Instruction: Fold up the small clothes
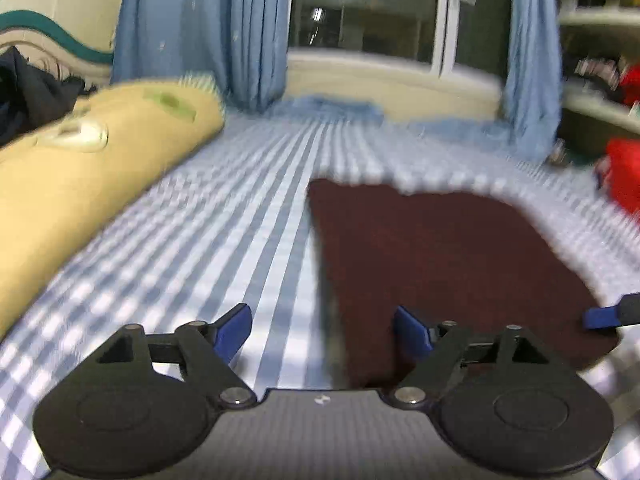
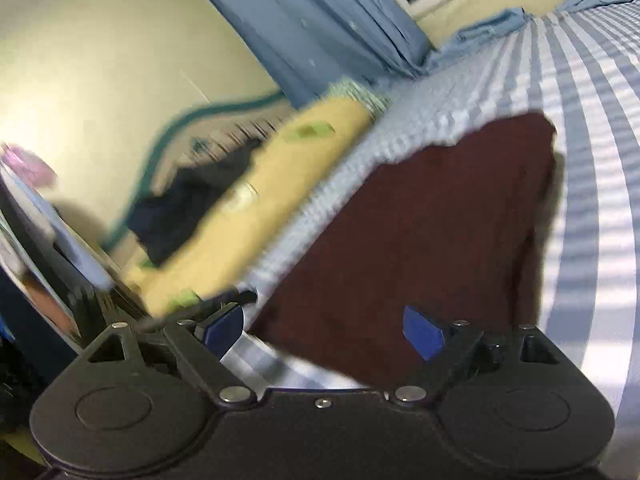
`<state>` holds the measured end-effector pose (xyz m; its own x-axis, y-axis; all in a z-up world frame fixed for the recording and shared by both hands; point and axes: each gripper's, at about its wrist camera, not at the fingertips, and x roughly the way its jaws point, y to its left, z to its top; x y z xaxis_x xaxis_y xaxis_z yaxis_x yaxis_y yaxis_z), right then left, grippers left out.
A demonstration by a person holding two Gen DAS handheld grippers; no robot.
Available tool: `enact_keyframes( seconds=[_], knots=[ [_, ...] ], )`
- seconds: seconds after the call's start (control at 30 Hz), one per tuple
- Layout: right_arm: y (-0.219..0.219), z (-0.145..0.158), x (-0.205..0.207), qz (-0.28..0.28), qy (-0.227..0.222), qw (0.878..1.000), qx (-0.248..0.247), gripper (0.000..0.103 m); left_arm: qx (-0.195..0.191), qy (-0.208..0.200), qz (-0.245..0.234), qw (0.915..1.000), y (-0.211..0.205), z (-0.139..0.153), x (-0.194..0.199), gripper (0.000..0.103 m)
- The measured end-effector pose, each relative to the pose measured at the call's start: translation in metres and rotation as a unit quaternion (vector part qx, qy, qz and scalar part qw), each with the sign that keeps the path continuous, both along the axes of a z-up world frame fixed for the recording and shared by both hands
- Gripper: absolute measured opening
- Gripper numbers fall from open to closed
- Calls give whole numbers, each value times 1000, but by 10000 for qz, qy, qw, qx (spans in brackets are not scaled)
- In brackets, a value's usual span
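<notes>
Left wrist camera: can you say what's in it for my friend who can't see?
An open left gripper hovers over a dark red cloth lying flat on a blue checked sheet. A yellow pillow lies to the left, with blue curtains and a window behind.

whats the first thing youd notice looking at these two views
The dark maroon cloth stands out first, lying flat on the blue-and-white checked bedsheet just ahead of both grippers. The left gripper and right gripper both have their jaws spread wide, gripping nothing. A long yellow pillow lies along the bed's left side, with blue curtains behind.
</notes>
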<state>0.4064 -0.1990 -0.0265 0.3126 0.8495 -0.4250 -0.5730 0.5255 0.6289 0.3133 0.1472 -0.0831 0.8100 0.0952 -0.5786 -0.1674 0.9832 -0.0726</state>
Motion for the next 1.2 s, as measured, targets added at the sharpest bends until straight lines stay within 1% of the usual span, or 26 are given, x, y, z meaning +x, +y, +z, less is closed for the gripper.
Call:
enact_keyframes(
  seconds=[0.03,0.07,0.1,0.17,0.2,0.23,0.3,0.37,0.4,0.47,0.5,0.53,0.57,0.6,0.67,0.7,0.73,0.8,0.87,0.97,1.0,1.03,1.07,1.1,1.17,1.2],
  knots=[
    [1,-8,-1,-37,68,9998,-203,85,-40,134,-45,9999,0,-9,0,81],
    [0,-16,-1,-35,126,9992,-375,80,-59,200,-62,9998,0,-15,-1,81],
    [-1,-20,-3,11,117,9989,-446,77,-93,152,-42,9998,1,-18,-5,82],
    [-6,-19,-6,128,36,9985,-535,77,-193,131,-16,9997,3,-12,-9,82],
    [-6,-15,-5,163,50,9980,-607,77,-185,74,-2,9998,2,-6,-11,82],
    [-7,-11,-6,181,52,9976,-663,77,-137,-66,13,9999,1,3,-15,80],
    [-6,4,-3,200,-31,9981,-578,80,-45,-376,-73,9993,0,21,-14,82],
    [-9,18,6,143,-120,9994,-293,85,-44,-484,-163,9987,-1,32,-4,85],
    [-9,25,14,101,-116,9997,-180,86,-63,-464,-156,9988,-1,34,6,85],
    [-5,33,37,23,-127,9999,-81,86,-141,-359,-138,9992,1,29,29,85],
    [-2,36,49,-59,-156,9998,-58,87,-149,-249,-133,9995,2,21,41,84],
    [2,36,62,-107,-147,9998,-7,87,-46,-51,-79,9999,3,11,54,86],
    [4,36,76,-168,-84,9998,66,86,50,195,-37,9998,5,-1,65,89],
    [7,34,89,-260,-18,9996,94,86,-56,236,-6,9997,8,-9,67,93],
    [12,30,114,-402,36,9992,21,86,-461,182,69,9987,17,-10,62,93],
    [12,28,123,-475,24,9989,-22,87,-501,157,82,9986,19,-8,59,93],
    [11,26,135,-605,22,9982,-14,87,-457,82,136,9988,19,-4,54,92],
    [6,19,156,-783,130,9967,160,87,-327,-91,232,9992,19,8,42,92],
    [5,12,182,-907,296,9950,305,87,-431,-245,238,9985,19,17,32,92],
    [11,-9,215,-813,619,9939,405,86,-568,-415,205,9973,16,27,17,93],
    [16,-17,225,-842,718,9933,330,83,-589,-428,189,9972,15,32,12,94],
    [15,-28,234,-1047,787,9913,150,81,-606,-425,171,9971,14,35,8,94],
    [11,-39,240,-1282,846,9881,32,73,-613,-428,150,9971,13,37,4,94],
    [5,-51,245,-1362,957,9860,108,65,-616,-429,124,9971,12,38,0,95],
    [-6,-64,247,-1436,1185,9816,427,63,-618,-420,62,9972,10,40,-3,95],
    [-8,-65,248,-1424,1207,9812,488,63,-611,-432,60,9972,8,40,-4,95]
  ],
)
